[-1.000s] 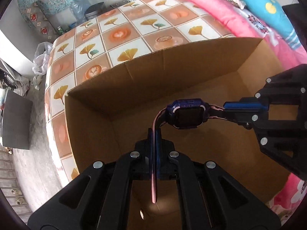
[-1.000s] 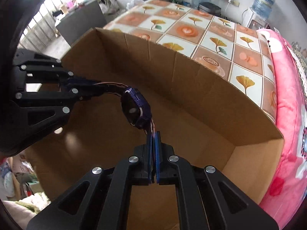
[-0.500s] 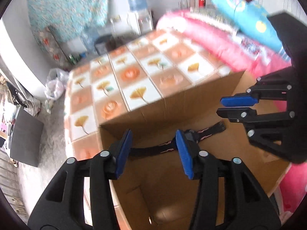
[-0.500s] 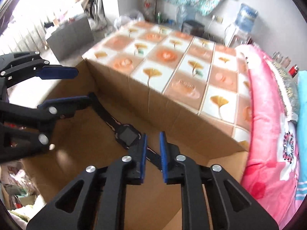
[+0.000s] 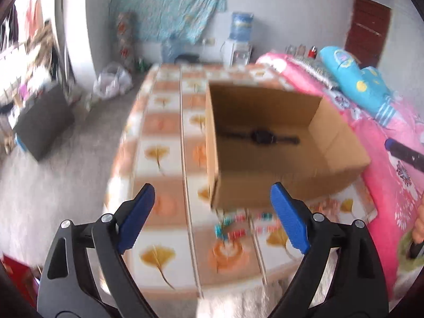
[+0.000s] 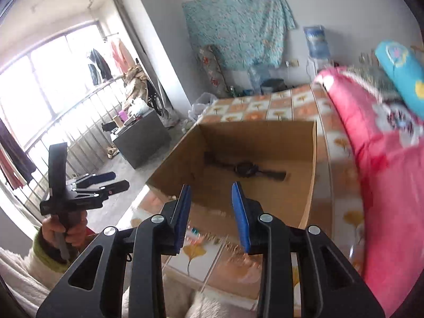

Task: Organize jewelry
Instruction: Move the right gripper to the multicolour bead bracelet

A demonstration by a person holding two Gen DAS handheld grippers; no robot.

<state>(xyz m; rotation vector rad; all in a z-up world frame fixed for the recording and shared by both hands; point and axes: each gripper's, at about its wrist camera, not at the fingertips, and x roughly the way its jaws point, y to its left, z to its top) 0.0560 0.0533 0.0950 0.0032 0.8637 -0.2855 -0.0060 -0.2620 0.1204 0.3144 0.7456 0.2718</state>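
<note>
One watch (image 5: 261, 136) lies in one cardboard box (image 5: 288, 185) on the patterned surface (image 5: 164, 159); two grippers, left (image 5: 212, 217) and right (image 6: 212, 217), both spread wide.

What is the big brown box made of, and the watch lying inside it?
The box looks like plain cardboard: matte brown walls, a raw cut rim and fold creases at the corners. The watch is dark and blurred; its flat, bendy-looking strap suggests rubber or soft plastic, and the case is probably hard plastic, but the pictures leave that open.
</note>
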